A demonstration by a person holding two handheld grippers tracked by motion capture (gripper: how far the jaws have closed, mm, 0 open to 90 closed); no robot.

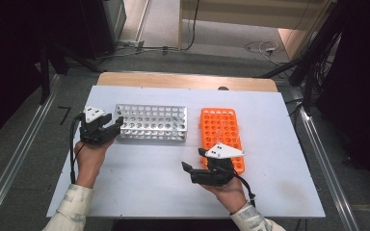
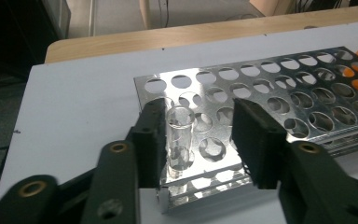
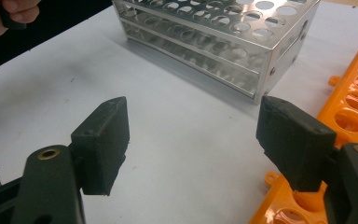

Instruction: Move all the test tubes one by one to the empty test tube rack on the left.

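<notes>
A white-topped table (image 1: 149,178) with a bare wooden far edge carries two racks side by side: a shiny perforated metal test-tube rack (image 1: 151,122) toward the person's left and an orange plastic test-tube rack (image 1: 220,134) toward the right, the two near each other but apart. The left tongs (image 1: 117,125) sit at the left end of the metal rack, held by the left hand (image 1: 90,159). In the left gripper view the left tongs (image 2: 198,140) are parted, and a clear glass test tube (image 2: 179,140) stands upright in a hole near the corner of the metal rack (image 2: 279,93). The tube's rim rises above the top plate. It lies just beside the left-hand jaw; whether it touches that jaw is hard to judge from this angle, and the other jaw is clearly off it. The right tongs (image 1: 192,169) are held over bare table in front of the orange rack's near end, in the right hand (image 1: 229,190). In the right gripper view the right tongs (image 3: 193,144) are spread wide with nothing between the jaws; the white surface (image 3: 177,121) lies beneath, the metal rack (image 3: 223,42) beyond, and the orange rack (image 3: 354,93) along the right edge. Both sleeves are pale and patterned.
</notes>
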